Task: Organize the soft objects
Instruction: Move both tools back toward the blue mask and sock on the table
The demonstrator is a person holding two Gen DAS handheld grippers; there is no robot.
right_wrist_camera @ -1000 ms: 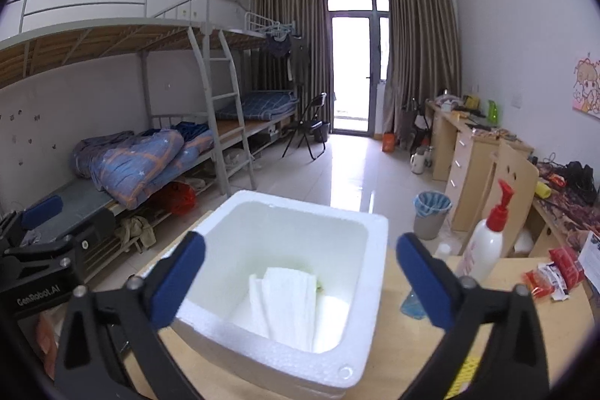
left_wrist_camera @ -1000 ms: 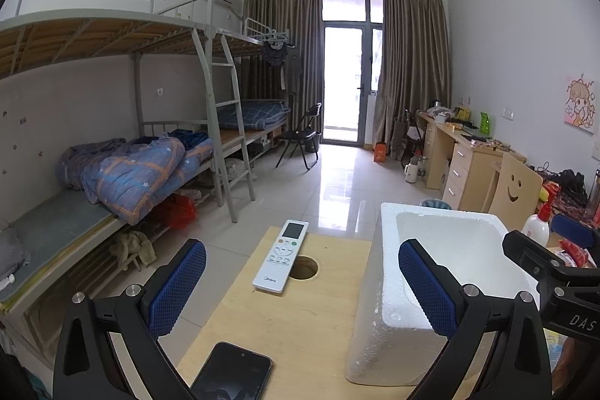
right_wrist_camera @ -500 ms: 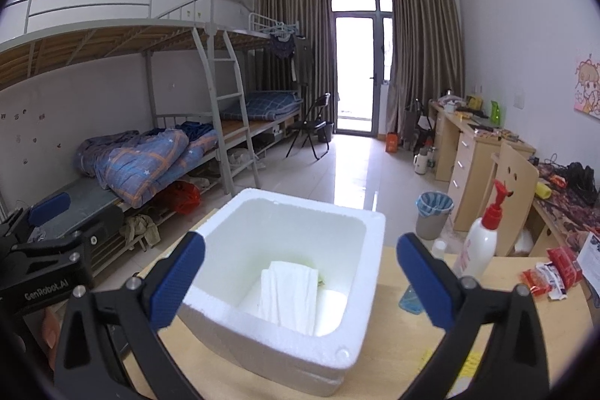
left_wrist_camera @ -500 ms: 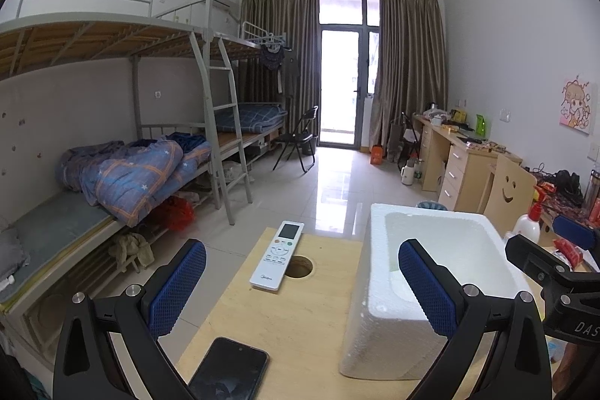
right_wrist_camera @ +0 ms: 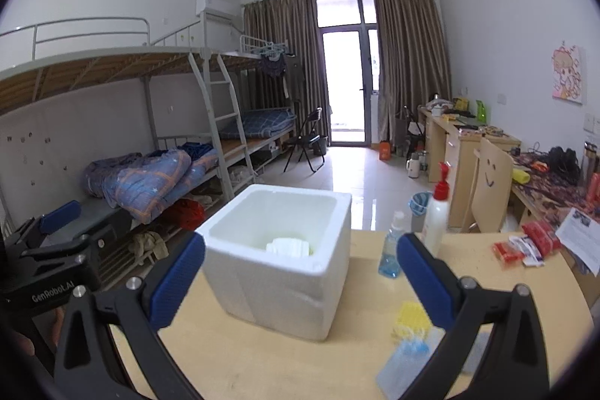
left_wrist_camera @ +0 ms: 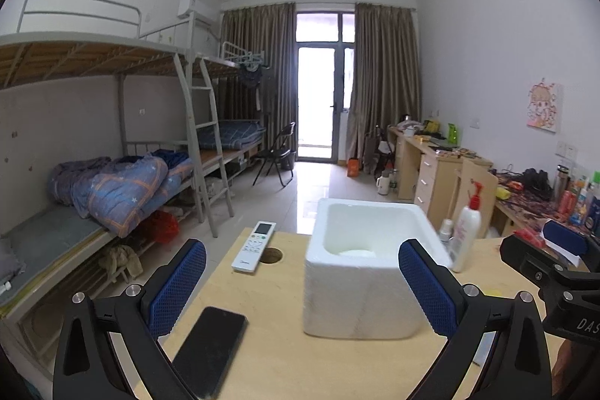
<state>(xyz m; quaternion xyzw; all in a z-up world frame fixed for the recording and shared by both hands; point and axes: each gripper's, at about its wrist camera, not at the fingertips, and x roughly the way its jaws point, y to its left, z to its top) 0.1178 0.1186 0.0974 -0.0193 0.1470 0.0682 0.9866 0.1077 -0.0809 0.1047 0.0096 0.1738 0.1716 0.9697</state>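
Jaws on both tools were held wide, nothing gripped: the left gripper (left_wrist_camera: 302,282) and the right gripper (right_wrist_camera: 300,278) were each poised above the wooden table (left_wrist_camera: 273,355). One white foam box (right_wrist_camera: 281,257) was framed between the right gripper's fingers, and one folded white cloth (right_wrist_camera: 288,246) was seen lying inside it. Two bottles were stood just beside the box: one pump bottle (right_wrist_camera: 437,212) and one blue sanitizer bottle (right_wrist_camera: 390,255). One remote (left_wrist_camera: 254,247) and one phone (left_wrist_camera: 210,349) were laid to the box's left.
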